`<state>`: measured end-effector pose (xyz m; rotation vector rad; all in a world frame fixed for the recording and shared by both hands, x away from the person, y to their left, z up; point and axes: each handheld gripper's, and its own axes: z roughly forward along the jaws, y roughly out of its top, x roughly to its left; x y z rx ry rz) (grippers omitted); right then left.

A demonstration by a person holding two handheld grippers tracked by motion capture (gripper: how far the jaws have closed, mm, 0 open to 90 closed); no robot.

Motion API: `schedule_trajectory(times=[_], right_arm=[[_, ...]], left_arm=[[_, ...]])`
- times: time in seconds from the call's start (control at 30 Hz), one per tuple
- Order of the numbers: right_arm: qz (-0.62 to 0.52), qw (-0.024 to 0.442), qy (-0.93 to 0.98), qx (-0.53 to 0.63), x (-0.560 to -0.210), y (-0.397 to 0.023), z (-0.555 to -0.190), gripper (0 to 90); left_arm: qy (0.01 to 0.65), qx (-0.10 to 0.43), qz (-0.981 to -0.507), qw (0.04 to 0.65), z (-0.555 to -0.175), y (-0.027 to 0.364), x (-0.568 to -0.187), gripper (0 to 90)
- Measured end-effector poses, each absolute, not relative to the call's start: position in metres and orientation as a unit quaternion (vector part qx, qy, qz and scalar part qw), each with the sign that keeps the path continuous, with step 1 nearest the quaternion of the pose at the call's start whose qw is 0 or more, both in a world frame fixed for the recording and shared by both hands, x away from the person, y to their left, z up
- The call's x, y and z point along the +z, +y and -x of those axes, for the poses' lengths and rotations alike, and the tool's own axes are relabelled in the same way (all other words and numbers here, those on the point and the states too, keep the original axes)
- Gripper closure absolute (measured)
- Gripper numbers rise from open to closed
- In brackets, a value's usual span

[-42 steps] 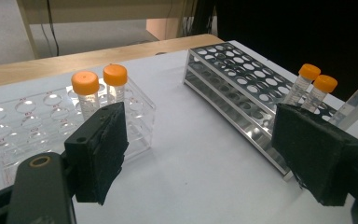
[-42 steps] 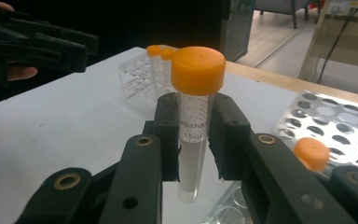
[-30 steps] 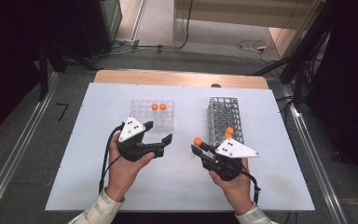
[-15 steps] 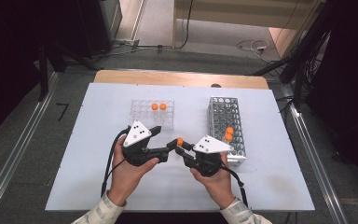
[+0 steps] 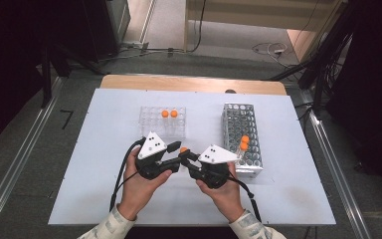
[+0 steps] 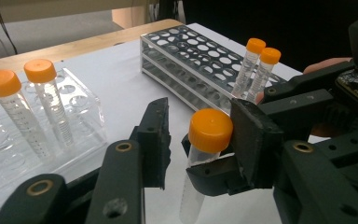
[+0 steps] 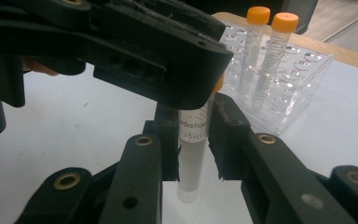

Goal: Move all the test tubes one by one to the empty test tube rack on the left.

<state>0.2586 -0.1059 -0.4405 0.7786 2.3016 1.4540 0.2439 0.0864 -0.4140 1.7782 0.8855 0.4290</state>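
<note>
A clear 15 mL tube [image 7: 192, 154] with an orange cap [image 6: 209, 129] stands upright over the white table, and my right gripper [image 7: 193, 116] is shut on its body. My left gripper [image 6: 203, 109] faces it from the other side. Its jaws have just been closing with the cap between them. One jaw touches the cap and the other stands a small gap away. In the high view the left gripper [image 5: 175, 155] and the right gripper [image 5: 188, 159] meet nose to nose at the table's middle front, with the cap [image 5: 183, 149] between them.
A clear plastic rack [image 5: 151, 119] behind the grippers holds two orange-capped tubes [image 5: 169, 114]. A metal grid rack [image 5: 238, 117] at the right holds two more [image 5: 243, 143]. The white board [image 5: 94, 164] ends at a wooden table edge [image 5: 194, 82] at the back.
My right gripper has carried the tube left from beside the metal rack to the middle. The left gripper turned towards it, and its jaws narrowed around the cap.
</note>
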Motion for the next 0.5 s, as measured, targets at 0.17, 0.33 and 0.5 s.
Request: schedule_trajectory(times=[0.17,0.33,0.5], right_arm=[[-0.271,0.158,0.804,0.505,-0.4406,-0.1063,-0.2596,71.9],[-0.272,0.16,0.805,0.502,-0.441,-0.1066,-0.2597,71.2],[-0.273,0.158,0.801,0.509,-0.4377,-0.109,-0.2577,52.9]], left_arm=[[0.365,0.174,-0.746,0.529,-0.2443,0.0842,-0.4156,68.8],[0.365,0.167,-0.747,0.53,-0.2459,0.0848,-0.4154,70.7],[0.368,0.164,-0.742,0.536,-0.2483,0.0877,-0.4095,70.9]])
